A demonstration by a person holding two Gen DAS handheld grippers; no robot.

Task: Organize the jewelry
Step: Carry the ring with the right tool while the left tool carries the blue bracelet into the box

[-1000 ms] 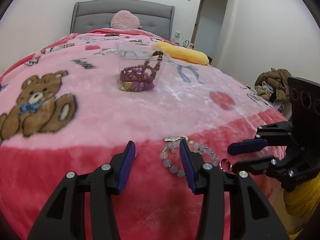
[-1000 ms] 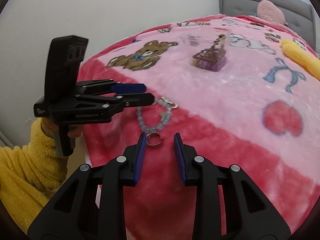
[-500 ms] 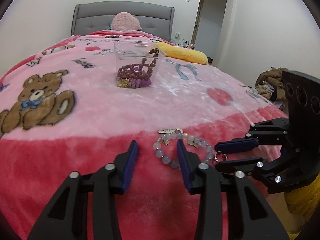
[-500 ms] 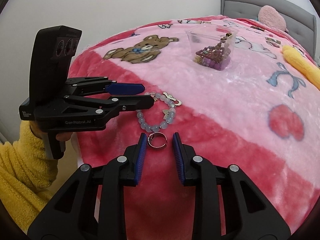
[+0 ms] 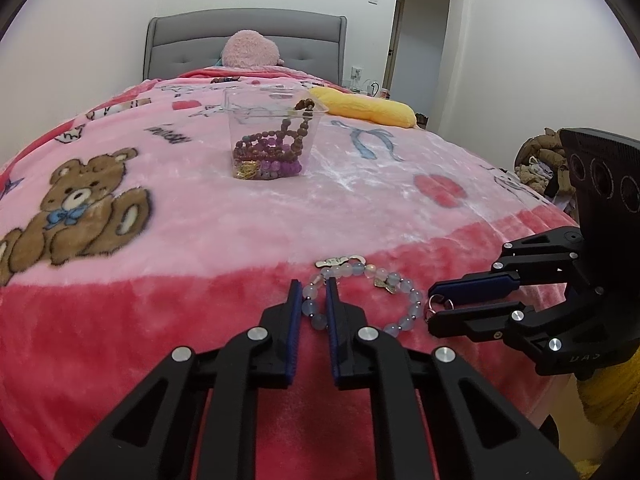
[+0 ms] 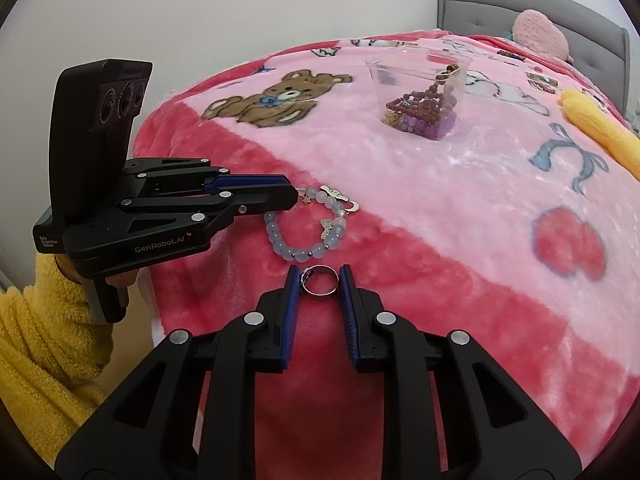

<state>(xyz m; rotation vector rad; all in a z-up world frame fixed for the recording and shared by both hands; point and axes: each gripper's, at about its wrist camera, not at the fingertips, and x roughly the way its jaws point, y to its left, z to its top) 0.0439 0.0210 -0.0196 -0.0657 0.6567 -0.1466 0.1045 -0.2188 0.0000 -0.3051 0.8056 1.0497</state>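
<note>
A pale bead bracelet [image 5: 362, 292] with gold charms lies on the red border of the pink blanket; it also shows in the right wrist view [image 6: 308, 226]. My left gripper [image 5: 311, 300] has closed around the bracelet's left side, its pads touching the beads. A silver ring [image 6: 320, 285] lies just in front of the bracelet. My right gripper [image 6: 320, 286] straddles the ring, its pads close on both sides. A clear plastic cup [image 5: 272, 136] holding several bracelets stands further up the bed, also in the right wrist view [image 6: 420, 96].
A yellow plush [image 5: 364, 110] lies right of the cup. A pink pillow [image 5: 250, 50] rests against the grey headboard [image 5: 244, 44]. The bed's foot edge runs just under both grippers. A pile of clothes [image 5: 540, 164] sits on the floor at right.
My left gripper has closed from wide open onto the bracelet's left side. My right gripper has moved forward so the ring sits between its pads, and has narrowed slightly.
</note>
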